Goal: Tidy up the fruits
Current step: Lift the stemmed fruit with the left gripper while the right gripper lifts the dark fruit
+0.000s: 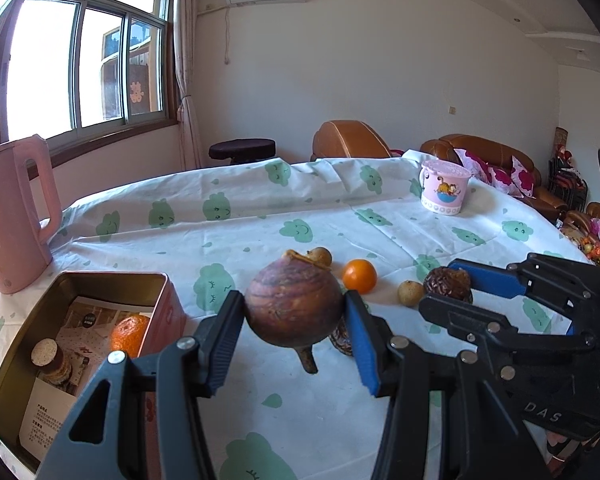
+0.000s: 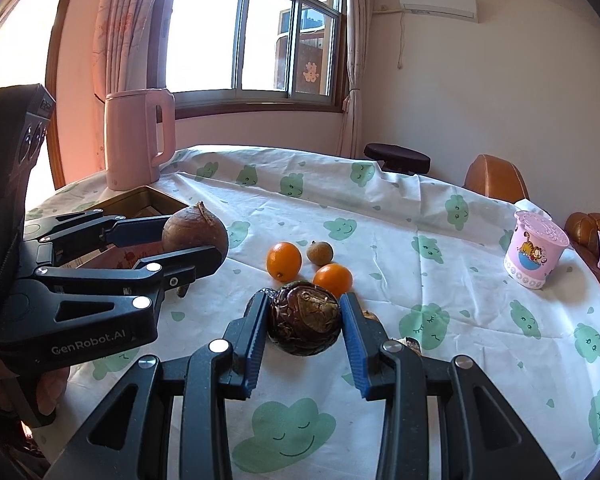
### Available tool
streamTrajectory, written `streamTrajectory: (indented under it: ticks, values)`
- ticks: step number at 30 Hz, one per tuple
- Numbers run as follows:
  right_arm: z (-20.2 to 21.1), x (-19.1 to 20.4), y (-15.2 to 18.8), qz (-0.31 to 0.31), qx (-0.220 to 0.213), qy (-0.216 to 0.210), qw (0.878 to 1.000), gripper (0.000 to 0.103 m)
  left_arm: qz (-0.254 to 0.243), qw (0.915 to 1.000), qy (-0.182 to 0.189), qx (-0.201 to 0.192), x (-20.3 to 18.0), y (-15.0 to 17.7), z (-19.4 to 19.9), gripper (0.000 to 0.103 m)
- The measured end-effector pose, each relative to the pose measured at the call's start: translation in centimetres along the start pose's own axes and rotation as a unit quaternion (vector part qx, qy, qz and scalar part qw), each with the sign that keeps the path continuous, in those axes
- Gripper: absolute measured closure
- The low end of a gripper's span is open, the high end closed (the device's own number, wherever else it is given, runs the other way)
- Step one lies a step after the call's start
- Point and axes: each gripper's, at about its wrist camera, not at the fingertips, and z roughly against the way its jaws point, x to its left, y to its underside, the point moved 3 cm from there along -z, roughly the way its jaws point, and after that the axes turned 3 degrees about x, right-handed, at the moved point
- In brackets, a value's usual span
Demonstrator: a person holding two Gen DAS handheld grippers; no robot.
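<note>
Tin (image 1: 162,280) contents half-hidden; dark fruit (image 2: 304,320), perhaps passionfruit, clamped in right claw (image 2: 305,328).

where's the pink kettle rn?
Pink kettle stands at the table's far edge by the window, just behind the open tin; far left in the left wrist view.

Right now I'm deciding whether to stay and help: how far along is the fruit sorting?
Done: one orange lies in the tin box.
In hand: the left claw grips a round brown fruit clear of the cloth; the right claw grips a dark wrinkled fruit.
Left: two oranges and a small brown fruit on the tablecloth.
</note>
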Motion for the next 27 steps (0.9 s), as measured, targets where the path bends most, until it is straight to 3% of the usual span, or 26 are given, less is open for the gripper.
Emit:
streamTrajectory:
  ticks: [27]
  values:
    - [1.9,-0.6,-0.1,-0.015,-0.053,0.009,0.998,0.065,0.021,0.9982,-0.028,-0.05,0.7,0.0,1.9,0.05]
